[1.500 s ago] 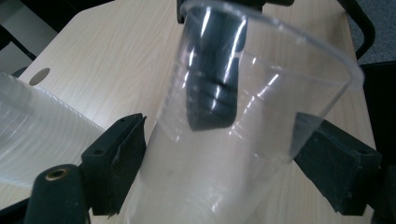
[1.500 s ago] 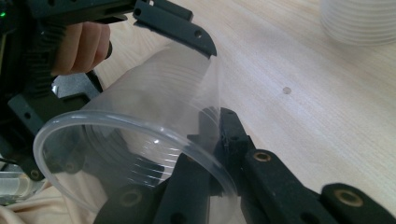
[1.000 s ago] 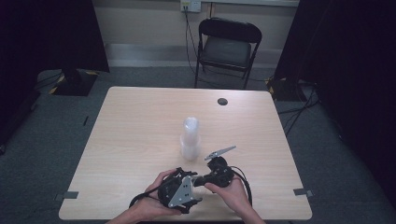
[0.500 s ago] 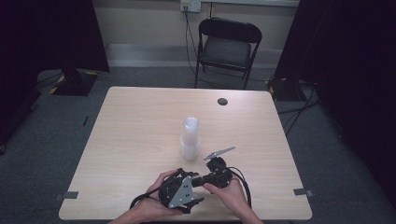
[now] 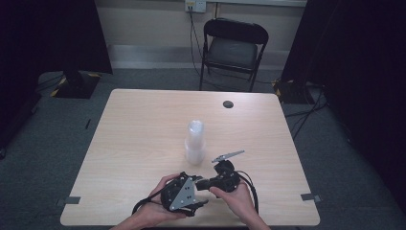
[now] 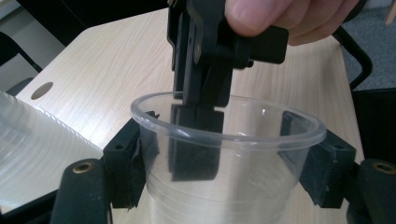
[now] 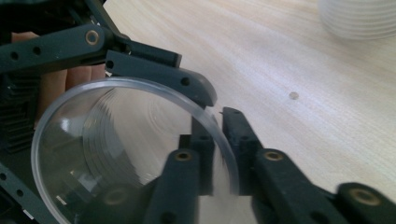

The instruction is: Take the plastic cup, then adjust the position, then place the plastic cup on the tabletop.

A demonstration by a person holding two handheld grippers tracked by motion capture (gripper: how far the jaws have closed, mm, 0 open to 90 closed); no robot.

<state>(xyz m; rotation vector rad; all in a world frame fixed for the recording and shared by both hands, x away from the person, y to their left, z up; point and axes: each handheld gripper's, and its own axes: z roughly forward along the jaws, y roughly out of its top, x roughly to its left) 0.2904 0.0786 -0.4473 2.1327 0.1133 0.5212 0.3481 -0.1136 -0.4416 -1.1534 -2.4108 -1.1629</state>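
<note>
Wooden table point(image 5: 143, 134) noted beneath both tools. Clear cup point(image 6: 224, 154) clasped between closing jaws of left gripper point(image 6: 224, 161). Cup rim straddled by right gripper point(image 7: 219, 140), jaws just parting. Cup stack point(image 5: 195, 142) beyond.

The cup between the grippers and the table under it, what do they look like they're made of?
Cup: thin clear plastic, glossy; the jaws show through its wall. Table: probably light wood-grain laminate, matte, with fine streaks.
</note>
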